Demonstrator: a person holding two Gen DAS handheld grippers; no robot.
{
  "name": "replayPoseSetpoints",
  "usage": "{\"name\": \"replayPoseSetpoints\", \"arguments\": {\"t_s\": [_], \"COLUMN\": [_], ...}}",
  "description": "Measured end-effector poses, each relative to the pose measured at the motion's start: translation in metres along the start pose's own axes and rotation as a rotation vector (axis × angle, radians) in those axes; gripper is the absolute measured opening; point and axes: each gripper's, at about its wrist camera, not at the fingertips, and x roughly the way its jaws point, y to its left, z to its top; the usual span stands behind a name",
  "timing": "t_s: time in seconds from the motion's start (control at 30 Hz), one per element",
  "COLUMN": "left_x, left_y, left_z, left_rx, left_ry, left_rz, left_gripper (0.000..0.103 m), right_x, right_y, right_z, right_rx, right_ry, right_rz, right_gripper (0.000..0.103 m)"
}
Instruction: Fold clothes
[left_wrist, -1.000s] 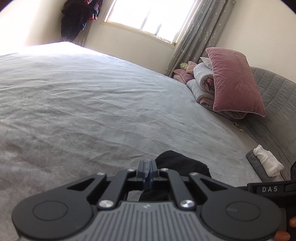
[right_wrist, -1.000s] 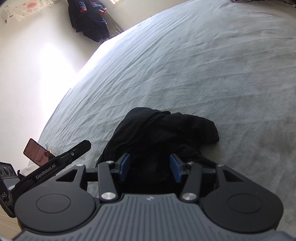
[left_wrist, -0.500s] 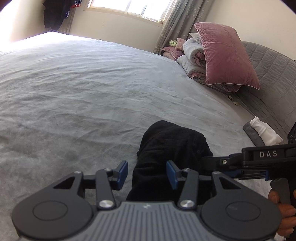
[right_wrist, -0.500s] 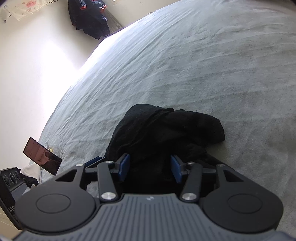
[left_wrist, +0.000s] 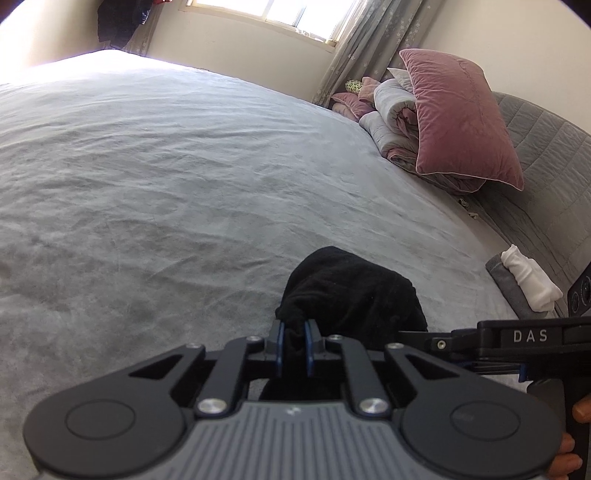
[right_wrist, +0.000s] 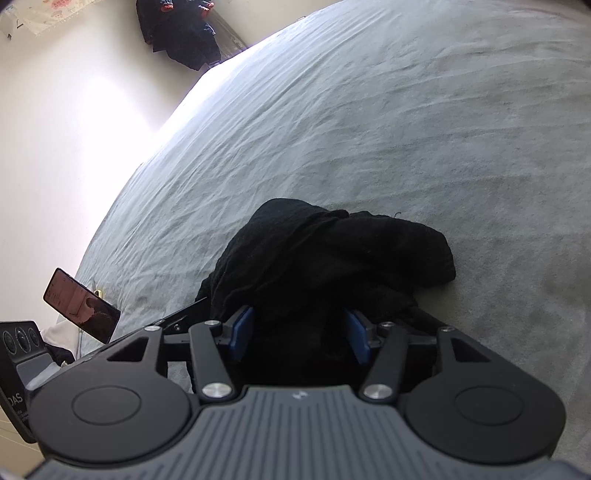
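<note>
While the black garment (left_wrist: 351, 295) is sitting bunched on the near part of the grey bed (left_wrist: 184, 184), the left gripper (left_wrist: 293, 345) is closing, pads pinching a fold of the cloth. The right gripper (right_wrist: 299, 334) is opening, jaws wide apart with fabric lying between them, not pressed. I'd say: keep the left pinch firm, get the right one onto a separate edge, then pull the two apart to spread it flat before folding. Bedspread is looking soft and creased. Pink pillow (left_wrist: 458, 118) and rolled bedding are sitting far right, window (left_wrist: 266, 11) beyond, phone (right_wrist: 81, 306) near left.
</note>
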Motion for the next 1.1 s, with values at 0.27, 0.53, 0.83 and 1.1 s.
{"name": "replayPoseSetpoints", "arguments": {"t_s": [0.27, 0.53, 0.83, 1.1], "left_x": [-0.0027, -0.0024, -0.0044, -0.0041], "left_y": [-0.0004, 0.0002, 0.0045, 0.0076], "left_z": [0.0006, 0.0009, 0.0028, 0.0038], "left_rx": [0.002, 0.004, -0.008, -0.016], "left_ry": [-0.008, -0.008, -0.021, -0.019], "left_rz": [0.007, 0.015, 0.027, 0.043], "left_gripper": [0.009, 0.009, 0.006, 0.006], "right_x": [0.0007, 0.0011, 0.0012, 0.0016], "right_y": [0.0007, 0.0017, 0.0018, 0.0028], "right_z": [-0.0005, -0.0011, -0.0014, -0.0017], "right_rx": [-0.001, -0.005, -0.003, -0.005], "right_ry": [0.0, 0.001, 0.002, 0.001], "right_rz": [-0.001, -0.002, -0.001, -0.003], "right_gripper": [0.06, 0.061, 0.061, 0.061]}}
